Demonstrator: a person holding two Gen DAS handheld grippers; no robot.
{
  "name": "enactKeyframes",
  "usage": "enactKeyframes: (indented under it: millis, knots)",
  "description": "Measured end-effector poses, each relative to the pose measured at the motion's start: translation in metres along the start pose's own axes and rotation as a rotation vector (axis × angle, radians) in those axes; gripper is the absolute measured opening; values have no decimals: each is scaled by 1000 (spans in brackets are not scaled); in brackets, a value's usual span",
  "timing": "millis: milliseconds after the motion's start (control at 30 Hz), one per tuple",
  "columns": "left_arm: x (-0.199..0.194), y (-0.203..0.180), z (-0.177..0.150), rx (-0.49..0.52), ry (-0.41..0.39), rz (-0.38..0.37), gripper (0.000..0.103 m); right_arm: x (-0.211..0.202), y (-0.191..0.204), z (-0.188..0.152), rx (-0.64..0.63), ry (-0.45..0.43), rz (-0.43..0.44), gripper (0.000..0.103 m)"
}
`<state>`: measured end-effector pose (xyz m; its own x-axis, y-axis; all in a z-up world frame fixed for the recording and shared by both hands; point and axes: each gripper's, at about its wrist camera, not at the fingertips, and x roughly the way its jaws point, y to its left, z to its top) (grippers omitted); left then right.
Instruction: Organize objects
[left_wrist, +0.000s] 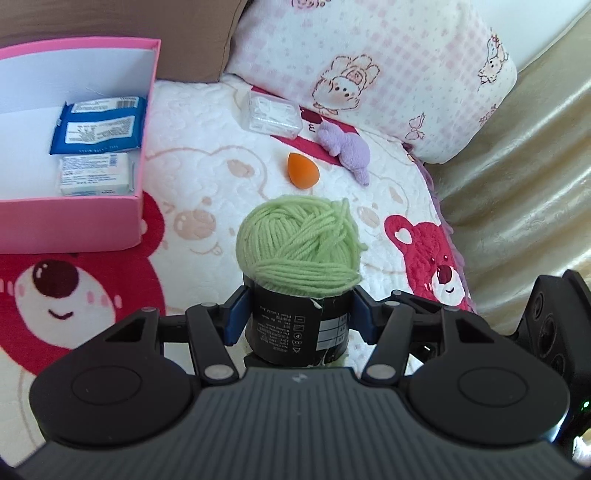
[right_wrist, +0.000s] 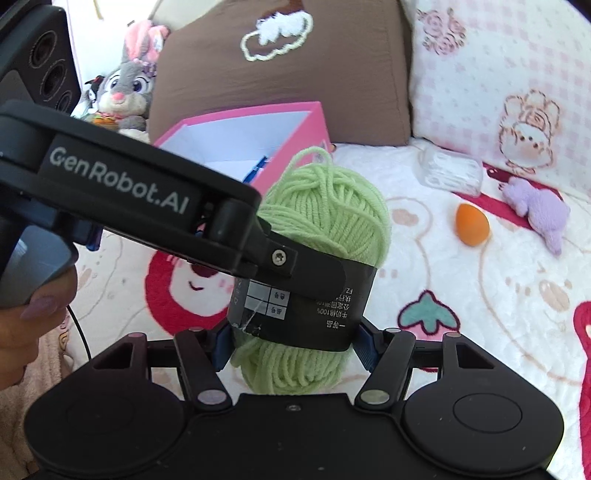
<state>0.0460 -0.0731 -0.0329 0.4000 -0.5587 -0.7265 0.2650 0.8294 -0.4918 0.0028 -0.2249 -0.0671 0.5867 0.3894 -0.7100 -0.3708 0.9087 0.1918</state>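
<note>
both grippers are clamped on the same skein of green yarn (left_wrist: 301, 245), held up off the bear-print blanket (left_wrist: 207, 177). the left gripper (left_wrist: 299, 319) has its blue pads squeezing the black paper label (left_wrist: 299, 328), and the right gripper (right_wrist: 293, 343) pinches that band too, jaws about halfway closed. pink box (left_wrist: 74, 225) sits left of the yarn with wipe packs (left_wrist: 98, 123) inside. beyond the yarn: orange makeup sponge (left_wrist: 303, 170), purple plush (left_wrist: 349, 149), clear plastic case (left_wrist: 273, 114).
</note>
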Motion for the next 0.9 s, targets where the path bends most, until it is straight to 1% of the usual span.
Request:
enactKeyframes:
  millis: [100,200,300,367,433,567,633,733,800,900]
  knots:
    - [-16,1,-3,2,-9,5,56,-6,10,5,-16,9,19,69]
    - [-31,2,-5,9,-10,18,56,-11,18,12,1,23,48,69]
    - [-47,0,-2,-1,23,57,56,-16,31,16,-16,40,68,69]
    - [-58,1,1,-10,29,69,56,-19,40,20,-27,37,79,70]
    - [-68,3,3,-8,15,67,56,-28,52,20,-42,27,85,70]
    - [-88,7,12,7,-10,67,57,-35,58,33,-24,19,130,70]
    - [-97,11,18,-9,-18,66,58,-37,63,40,-42,14,137,70]
    - [-110,17,28,-27,-57,72,58,-38,77,52,-109,-14,128,70]
    - [-119,21,36,-37,-78,74,58,-37,85,62,-149,-14,123,70]
    - [-134,27,48,-50,-122,85,58,-35,85,82,-128,-27,151,69]
